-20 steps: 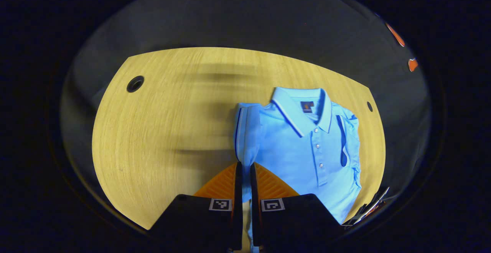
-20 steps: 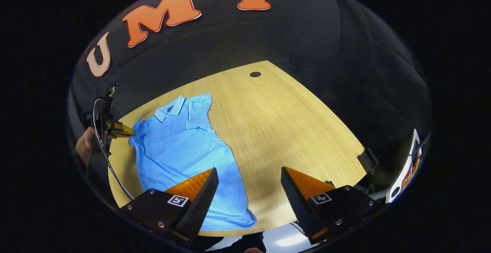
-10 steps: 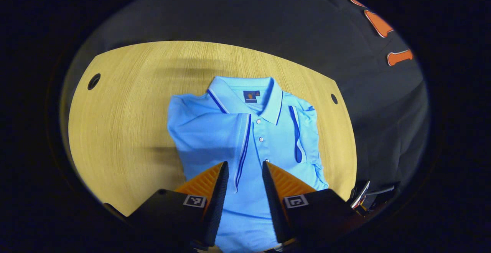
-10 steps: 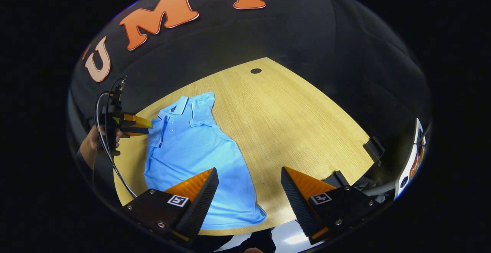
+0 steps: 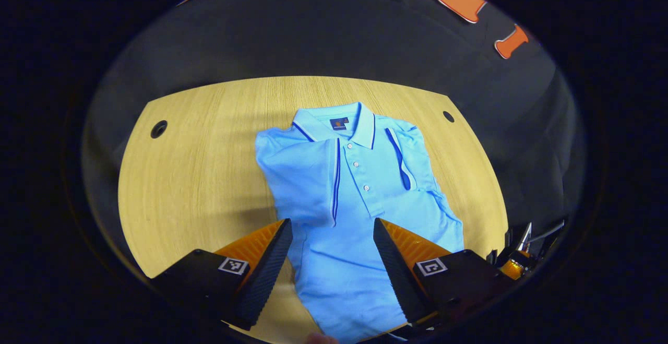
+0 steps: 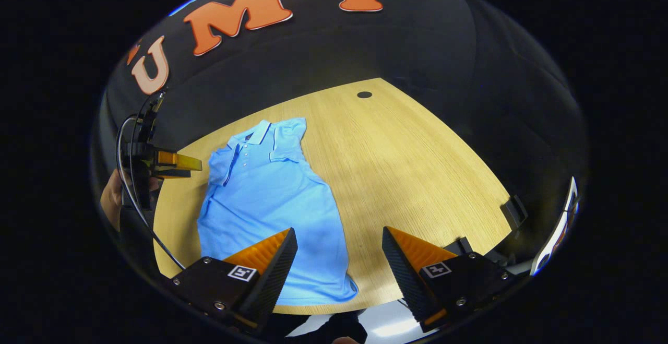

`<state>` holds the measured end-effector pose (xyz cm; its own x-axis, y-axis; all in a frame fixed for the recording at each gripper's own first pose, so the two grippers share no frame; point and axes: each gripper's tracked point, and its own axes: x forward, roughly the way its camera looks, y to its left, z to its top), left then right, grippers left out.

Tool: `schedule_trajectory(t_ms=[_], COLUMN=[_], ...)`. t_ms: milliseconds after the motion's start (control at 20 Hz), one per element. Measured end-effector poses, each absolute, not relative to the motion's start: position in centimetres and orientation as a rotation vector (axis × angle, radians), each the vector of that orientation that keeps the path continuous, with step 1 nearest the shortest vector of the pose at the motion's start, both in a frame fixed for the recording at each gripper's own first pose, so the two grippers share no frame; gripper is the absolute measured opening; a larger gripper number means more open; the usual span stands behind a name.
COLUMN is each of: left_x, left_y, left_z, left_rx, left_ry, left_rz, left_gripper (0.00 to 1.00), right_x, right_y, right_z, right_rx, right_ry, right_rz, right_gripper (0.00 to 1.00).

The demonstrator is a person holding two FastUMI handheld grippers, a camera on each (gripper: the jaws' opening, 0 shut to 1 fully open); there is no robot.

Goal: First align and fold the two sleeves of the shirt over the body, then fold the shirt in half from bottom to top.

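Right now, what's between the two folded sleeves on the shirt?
In the left gripper view, the button placket and collar lie between the sleeves of the shirt.

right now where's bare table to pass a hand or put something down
Bare table runs wide from the shirt out to the grommet hole. In the left gripper view, another patch lies between shirt and hole. Black clips crowd one corner.
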<state>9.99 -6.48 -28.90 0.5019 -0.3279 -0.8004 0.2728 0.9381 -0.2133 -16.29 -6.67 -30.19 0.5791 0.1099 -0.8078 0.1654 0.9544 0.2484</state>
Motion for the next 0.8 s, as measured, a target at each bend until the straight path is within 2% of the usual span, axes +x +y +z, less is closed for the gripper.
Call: schedule_trajectory(t_ms=[200,550,800], left_x=[4.5,-6.9,-13.4], left_y=[-4.5,-1.9,-1.4], left_z=[-28.7,-31.2,-33.7], left_rx=[-0.047,-0.068,-0.074], left_ry=[0.959,1.006,1.067], left_rz=[-0.289,-0.197,-0.148], left_gripper=[1.0,1.0,1.0], right_x=[-17.3,-21.0,-23.8], right_y=[-5.5,-3.6,-3.4], right_z=[-30.5,-32.6,-34.8], right_rx=[0.282,0.188,0.117], right_ry=[0.961,1.03,1.093], right_rz=[0.047,0.19,0.243], right_gripper=[0.99,0.99,0.99])
